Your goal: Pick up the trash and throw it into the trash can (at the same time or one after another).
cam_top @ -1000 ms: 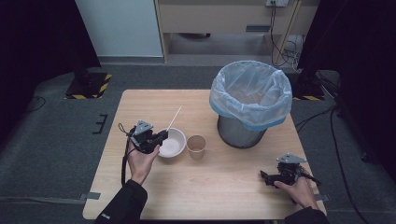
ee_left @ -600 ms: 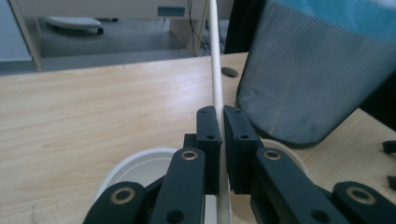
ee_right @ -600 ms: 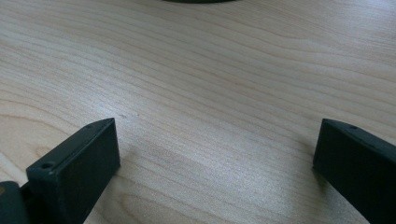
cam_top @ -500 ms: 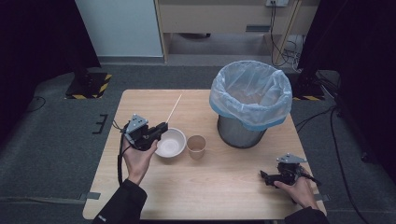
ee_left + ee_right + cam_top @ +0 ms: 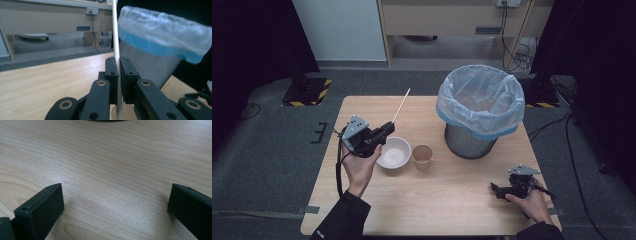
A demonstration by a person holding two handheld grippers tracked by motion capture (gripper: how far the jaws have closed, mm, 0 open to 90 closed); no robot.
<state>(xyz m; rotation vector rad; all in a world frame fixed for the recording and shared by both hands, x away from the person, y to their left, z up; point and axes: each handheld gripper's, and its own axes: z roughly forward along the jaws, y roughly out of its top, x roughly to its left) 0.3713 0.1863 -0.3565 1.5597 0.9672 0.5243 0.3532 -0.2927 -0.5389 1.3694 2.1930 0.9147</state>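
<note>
left gripper (image 5: 388, 127): jaws clamped shut on a thin pale wooden stick (image 5: 401, 105), held above the desk at the left, just over the near-left rim of the bowl.
stick: long, light wood, gripped near its lower end; free end pointed up and away toward the far desk edge. In the left gripper view the stick (image 5: 115, 37) ran straight up between the pads, bin behind it.
white bowl (image 5: 394, 152): round, shallow, looked empty, on the light wooden desk (image 5: 452, 200) just right of the left hand (image 5: 359, 167).
brown paper cup (image 5: 422, 157): upright, just right of the bowl, apart from it.
bin (image 5: 479, 112): grey mesh waste bin with a translucent blue-white plastic liner, far right of centre, well apart from the stick.
right gripper (image 5: 495, 189): resting on the desk near the right front corner, jaws wide open, nothing between them; right gripper view showed bare wood between the two jaws.
risk 1: grip sat low on a long stick, so it could pivot or slide in the pads during a swing toward the bin.
risk 2: free end could catch the liner rim and drag the bag, or miss the opening.
risk 3: low pass could clip the cup or bowl and tip the cup.
count: sticks 1, bowls 1, cups 1, bins 1, grippers 2.
</note>
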